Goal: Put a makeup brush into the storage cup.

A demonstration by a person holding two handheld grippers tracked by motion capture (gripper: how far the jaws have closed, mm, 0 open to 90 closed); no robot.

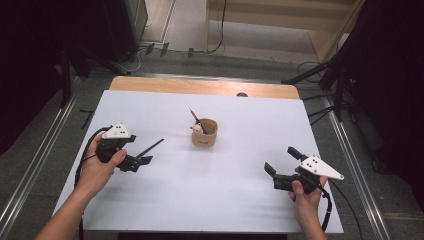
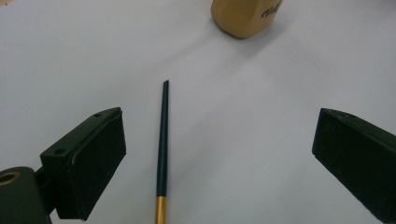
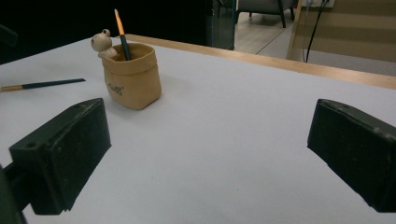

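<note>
Lining up on the loose pencil

Our left gripper (image 2: 219, 158), jaws released, straddles the slim dark gold-banded pencil (image 2: 162, 149), lengthwise between them; right gripper (image 1: 282, 167) open, farther.

A white-topped table (image 1: 210, 195) with a bare wooden far edge carried a tan pot (image 1: 205, 134) near its middle and a dark brush (image 1: 150, 148) lying flat to the pot's left.

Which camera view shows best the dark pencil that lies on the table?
The left gripper view: the dark pencil lies close between the open jaws, its gold lower part plain. In the high view it is a thin line by the left gripper. In the right gripper view it is far, at the edge.
</note>
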